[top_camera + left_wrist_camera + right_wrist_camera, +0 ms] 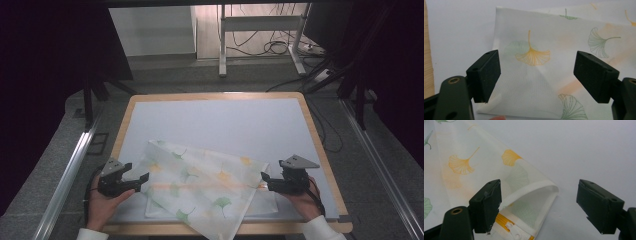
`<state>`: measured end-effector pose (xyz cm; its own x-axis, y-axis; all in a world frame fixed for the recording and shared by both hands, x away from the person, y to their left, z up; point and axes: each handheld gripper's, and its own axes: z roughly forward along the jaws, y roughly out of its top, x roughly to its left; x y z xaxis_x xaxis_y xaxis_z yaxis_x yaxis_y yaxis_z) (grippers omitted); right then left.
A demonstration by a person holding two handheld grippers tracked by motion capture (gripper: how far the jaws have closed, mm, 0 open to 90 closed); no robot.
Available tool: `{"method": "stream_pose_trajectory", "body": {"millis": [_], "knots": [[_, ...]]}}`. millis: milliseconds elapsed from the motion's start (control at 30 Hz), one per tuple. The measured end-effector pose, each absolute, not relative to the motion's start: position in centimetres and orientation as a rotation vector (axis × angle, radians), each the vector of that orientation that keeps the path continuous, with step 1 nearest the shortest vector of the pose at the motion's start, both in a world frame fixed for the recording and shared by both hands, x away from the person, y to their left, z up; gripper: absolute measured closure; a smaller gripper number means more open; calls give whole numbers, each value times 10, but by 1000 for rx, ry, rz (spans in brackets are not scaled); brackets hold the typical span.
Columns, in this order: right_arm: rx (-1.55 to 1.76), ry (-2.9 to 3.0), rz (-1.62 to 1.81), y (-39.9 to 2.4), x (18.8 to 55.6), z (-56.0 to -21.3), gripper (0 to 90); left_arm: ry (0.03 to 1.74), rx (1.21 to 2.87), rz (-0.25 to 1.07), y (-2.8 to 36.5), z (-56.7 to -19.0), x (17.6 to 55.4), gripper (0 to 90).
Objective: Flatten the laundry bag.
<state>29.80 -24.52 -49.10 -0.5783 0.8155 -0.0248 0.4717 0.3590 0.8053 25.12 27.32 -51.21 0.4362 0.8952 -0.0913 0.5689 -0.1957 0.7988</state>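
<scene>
Both pairs of jaws stand spread, pinching nothing. The left gripper faces the white mesh laundry bag printed with ginkgo leaves; the right gripper faces its folded corner, where the right gripper view reveals an orange zipper. The bag lies between them on the pale grey table mat.

The left hand comes in from the bottom left corner, fingers wrapped under the left hand-held gripper, which points toward the right and a little away from the person. Its jaws stand wide apart, with nothing pressed between their pads. The right hand comes in from the bottom right, a white sleeve at the wrist, and carries the right hand-held gripper pointing left, toward the other one. Its jaws also stand wide apart, gripping nothing. A grey three-cornered plate sits on top of each.
</scene>
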Motion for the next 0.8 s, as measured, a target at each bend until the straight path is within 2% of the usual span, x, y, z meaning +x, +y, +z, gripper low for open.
{"method": "stream_pose_trajectory", "body": {"millis": [500,800], "knots": [[1064,2241,1119,-231,293,-481,222,1264,1882,500,274,-516,254,212],[971,2329,1156,-196,297,-465,237,1254,1894,501,269,-517,254,212]]}}
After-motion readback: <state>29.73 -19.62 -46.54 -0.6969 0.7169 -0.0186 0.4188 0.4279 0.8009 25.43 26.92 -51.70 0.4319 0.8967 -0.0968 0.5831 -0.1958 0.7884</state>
